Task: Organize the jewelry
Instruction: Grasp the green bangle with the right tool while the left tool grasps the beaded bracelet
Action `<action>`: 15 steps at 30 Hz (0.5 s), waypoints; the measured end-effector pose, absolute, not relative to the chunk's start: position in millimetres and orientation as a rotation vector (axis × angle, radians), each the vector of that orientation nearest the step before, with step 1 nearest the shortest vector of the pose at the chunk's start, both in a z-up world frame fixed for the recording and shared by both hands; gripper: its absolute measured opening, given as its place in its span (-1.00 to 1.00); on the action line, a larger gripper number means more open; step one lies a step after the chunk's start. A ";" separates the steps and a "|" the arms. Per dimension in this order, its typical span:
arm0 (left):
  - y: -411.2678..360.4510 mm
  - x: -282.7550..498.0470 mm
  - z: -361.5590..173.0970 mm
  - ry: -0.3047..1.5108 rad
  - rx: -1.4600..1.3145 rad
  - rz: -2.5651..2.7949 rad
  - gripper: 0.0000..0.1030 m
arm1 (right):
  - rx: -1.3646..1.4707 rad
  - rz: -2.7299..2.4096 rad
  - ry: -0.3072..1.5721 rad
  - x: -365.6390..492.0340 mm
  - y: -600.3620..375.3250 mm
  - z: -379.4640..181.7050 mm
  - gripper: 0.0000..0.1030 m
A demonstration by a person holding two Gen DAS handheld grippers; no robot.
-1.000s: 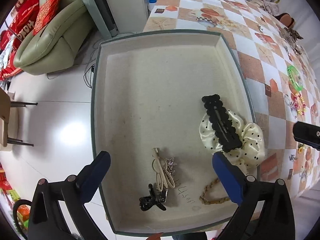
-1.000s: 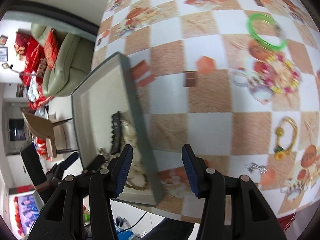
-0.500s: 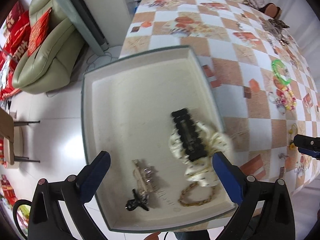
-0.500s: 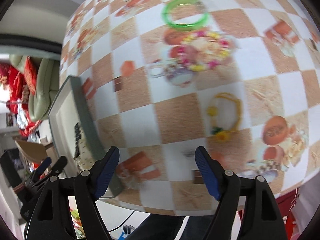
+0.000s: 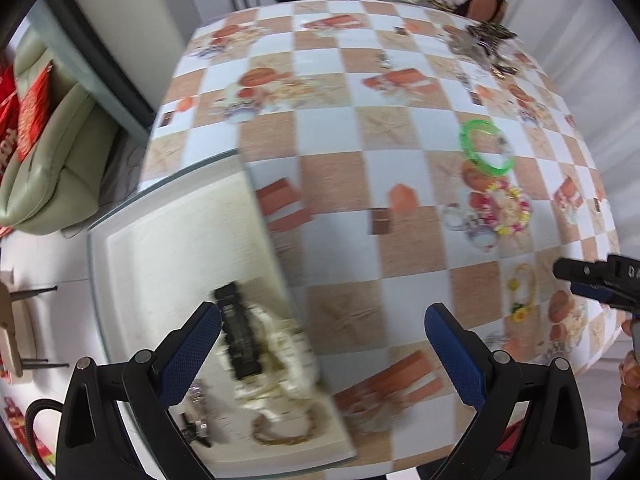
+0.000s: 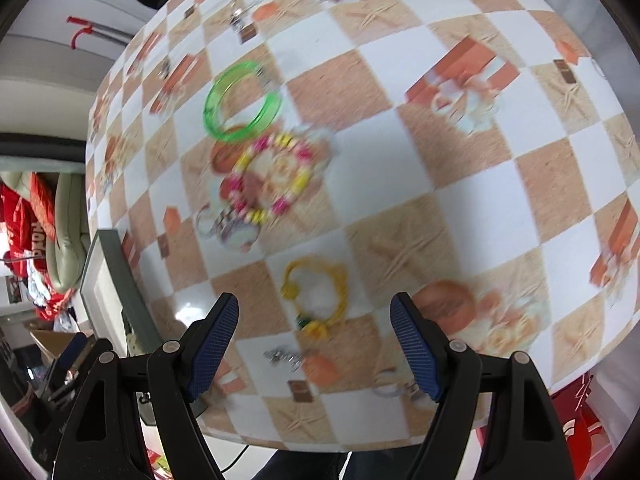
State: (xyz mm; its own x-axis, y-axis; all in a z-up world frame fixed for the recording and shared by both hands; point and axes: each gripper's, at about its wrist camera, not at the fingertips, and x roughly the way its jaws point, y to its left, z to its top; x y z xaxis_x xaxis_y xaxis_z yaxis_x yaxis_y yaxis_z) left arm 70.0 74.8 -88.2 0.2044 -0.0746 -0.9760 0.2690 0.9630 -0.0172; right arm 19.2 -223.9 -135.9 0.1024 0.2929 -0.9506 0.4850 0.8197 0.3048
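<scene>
Above the yellow bracelet (image 6: 316, 300), the right tool (image 6: 316, 322) hangs spread wide.

My checkered table (image 5: 340, 176) carries tray (image 5: 96, 240) at 8 o'clock, green bangle (image 5: 486, 148) at 2, beaded bracelet (image 5: 508, 210), yellow ring (image 6: 316, 296).

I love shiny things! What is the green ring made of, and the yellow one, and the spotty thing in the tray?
The green ring looks like see-through plastic: light passes through and its edge glints. The yellow bracelet seems a thin cord or band carrying small beads; blur leaves that open. The spotty scrunchie looks like soft cream fabric with dark dots, puffy and gathered, slightly satiny, lying in the tray.
</scene>
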 end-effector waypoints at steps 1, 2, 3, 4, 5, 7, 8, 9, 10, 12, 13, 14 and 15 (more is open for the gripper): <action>67.2 70.4 -89.5 1.351 0.172 -0.256 1.00 | 0.651 -0.160 1.493 21.9 -227.7 -135.9 0.57; 60.1 70.7 -91.2 1.357 0.176 -0.267 1.00 | 0.649 -0.159 1.491 25.3 -232.9 -136.1 0.57; 53.7 71.0 -93.0 1.363 0.178 -0.275 1.00 | 0.646 -0.158 1.491 28.2 -236.3 -136.1 0.57; 45.6 72.2 -96.2 1.372 0.179 -0.283 1.00 | 0.641 -0.156 1.491 32.9 -240.6 -136.1 0.57; 39.8 73.4 -98.7 1.381 0.177 -0.287 1.00 | 0.636 -0.154 1.491 35.8 -242.5 -136.1 0.57; 28.4 77.0 -104.3 1.396 0.164 -0.292 1.00 | 0.618 -0.146 1.489 47.3 -248.6 -135.8 0.57; 23.5 78.7 -106.4 1.401 0.157 -0.294 1.00 | 0.610 -0.142 1.486 52.2 -250.7 -135.4 0.57; 16.9 81.6 -108.9 1.406 0.150 -0.297 1.00 | 0.602 -0.138 1.483 57.8 -253.5 -134.9 0.57; 12.8 82.9 -110.7 1.408 0.148 -0.298 1.00 | 0.593 -0.134 1.479 66.8 -256.7 -134.7 0.57; 1.5 88.2 -115.3 1.412 0.142 -0.301 1.00 | 0.581 -0.127 1.474 78.7 -261.1 -134.8 0.57; -2.7 90.2 -117.1 1.414 0.140 -0.302 1.00 | 0.574 -0.125 1.472 84.9 -262.7 -135.2 0.57; -6.9 92.5 -119.5 1.416 0.139 -0.302 1.00 | 0.567 -0.121 1.471 90.8 -264.4 -135.4 0.57; -10.4 94.7 -121.8 1.418 0.139 -0.300 1.00 | 0.556 -0.115 1.469 100.3 -265.7 -136.2 0.57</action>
State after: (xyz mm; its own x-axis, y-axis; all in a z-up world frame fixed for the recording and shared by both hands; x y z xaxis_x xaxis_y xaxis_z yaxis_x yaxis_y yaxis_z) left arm 94.7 -10.4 -121.8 0.1226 -0.1226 -0.9849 0.2867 0.9544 -0.0831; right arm 100.3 -265.7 -136.2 0.1215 0.2577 -0.9586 0.4039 0.8693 0.2849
